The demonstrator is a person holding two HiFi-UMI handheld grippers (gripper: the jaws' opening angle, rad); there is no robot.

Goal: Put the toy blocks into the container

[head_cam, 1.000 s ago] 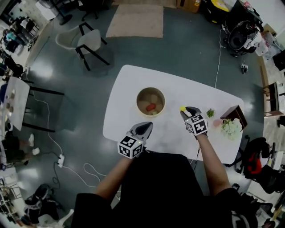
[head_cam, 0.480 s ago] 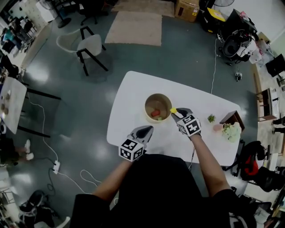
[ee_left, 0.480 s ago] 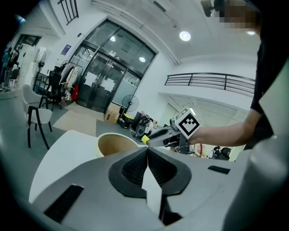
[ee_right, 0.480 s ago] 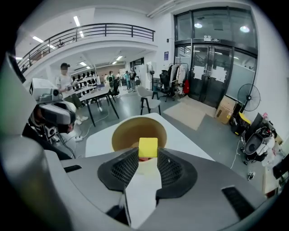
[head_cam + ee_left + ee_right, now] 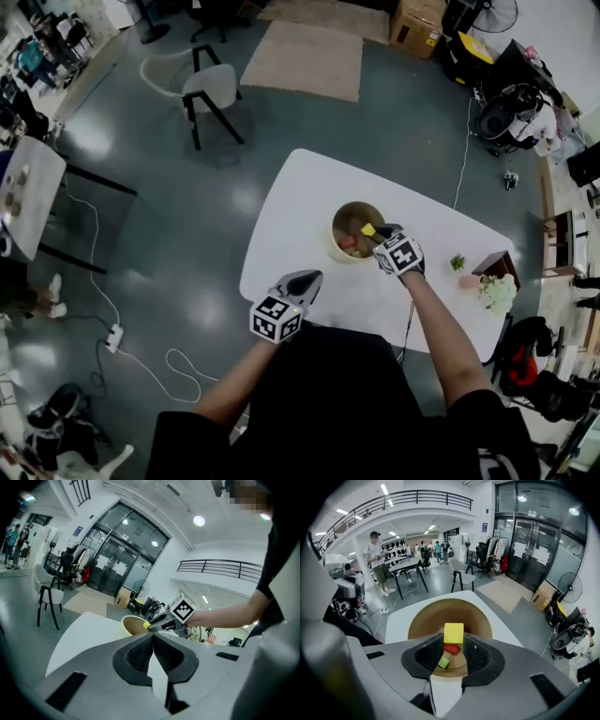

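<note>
Right gripper (image 5: 376, 232) hangs tilted steeply down over the mouth of the round tan container (image 5: 335, 234). Its jaws are clamped on a yellow block (image 5: 368, 229), pinched between the pad tips. In the right gripper view the yellow block (image 5: 453, 633) sits above the container's interior (image 5: 440, 611). On the container floor beneath lie a red block (image 5: 451, 648) and a green block (image 5: 443, 662). The container stands on the white table (image 5: 300, 216), about mid-width. Left gripper (image 5: 305, 278) hovers over the table's near edge, well apart from the container, jaws pressed fully together with nothing between them. A small green plant (image 5: 457, 262) stands near the table's right end.
</note>
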